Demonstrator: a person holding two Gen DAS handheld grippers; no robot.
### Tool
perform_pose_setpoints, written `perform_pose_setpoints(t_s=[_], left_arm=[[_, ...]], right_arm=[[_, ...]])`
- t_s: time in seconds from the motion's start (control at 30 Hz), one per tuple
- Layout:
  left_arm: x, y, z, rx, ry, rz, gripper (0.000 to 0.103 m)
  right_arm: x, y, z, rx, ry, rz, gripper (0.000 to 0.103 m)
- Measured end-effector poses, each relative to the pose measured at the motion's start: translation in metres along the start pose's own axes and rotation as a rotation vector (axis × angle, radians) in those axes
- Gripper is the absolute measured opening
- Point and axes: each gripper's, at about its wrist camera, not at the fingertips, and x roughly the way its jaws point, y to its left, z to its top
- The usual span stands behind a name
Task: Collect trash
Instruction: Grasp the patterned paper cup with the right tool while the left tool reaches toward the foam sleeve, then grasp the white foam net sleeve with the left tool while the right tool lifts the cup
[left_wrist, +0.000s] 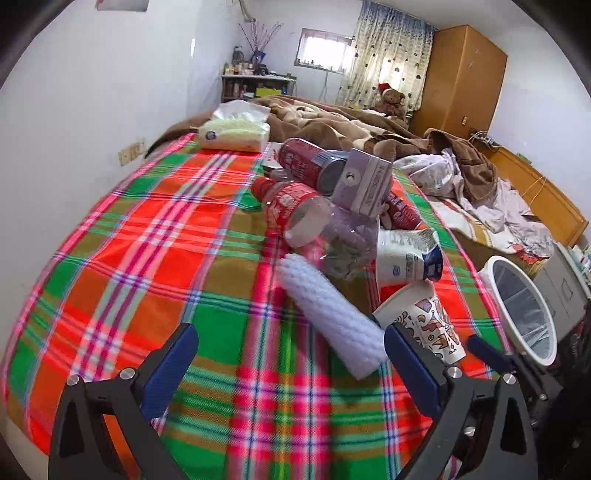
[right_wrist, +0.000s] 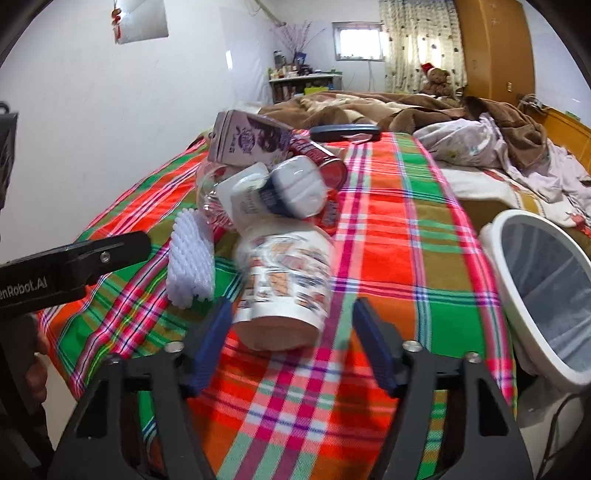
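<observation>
We saw a heap of trash on a bed covered w/ a woven plaid blanket (left_wrist: 147, 266), bright red, green & orange w/ thin pink/blue stripes. Nearest the grippers lay a printed paper cup (right_wrist: 284, 284) on its side, cartoon pattern, cylindrical, its flat base facing the right wrist cam. Beside it, on its left in that view, sat a white foam net sleeve (left_wrist: 328, 314), bumpy & tube-shaped, lying flat on the cloth. Behind those: a white yogurt-type tub (left_wrist: 406, 258) w/ dark blue band, a crumpled clear plastic bottle (left_wrist: 295, 214) w/ red label, a red metal can (left_wrist: 310, 162) on its side, and a pale purple carton (left_wrist: 364, 184), boxy, perched on top. A soft tissue pack (left_wrist: 236, 129) lay further back near the wall. A round white bin (right_wrist: 543, 295) w/ clear liner stood just off the bed edge, right of the pile. Left gripper (left_wrist: 288, 350): blue ribbed pads wide apart, nothing clamped; the foam sleeve's near end lay between the fingers, close by the right-hand pad, contact unclear. Right gripper (right_wrist: 291, 332): jaws apart, straddling the paper cup's base; left pad v. close to the cup, right pad clearly off it, so no grip that we could see.
</observation>
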Motion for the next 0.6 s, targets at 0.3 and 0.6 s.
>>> perform_pose_setpoints(t_s=[0.3,0.6], left_arm=[[0.034,-0.006,0.012,-0.007,0.069,-0.021,0.102],[0.058,-0.016,0.013,-0.019,0.127,0.0,0.087]], right_arm=[[0.0,-0.008,0.0,0.013,0.031,-0.019,0.053],[-0.014,-0.025,0.0,0.034,0.013,-0.084,0.052]])
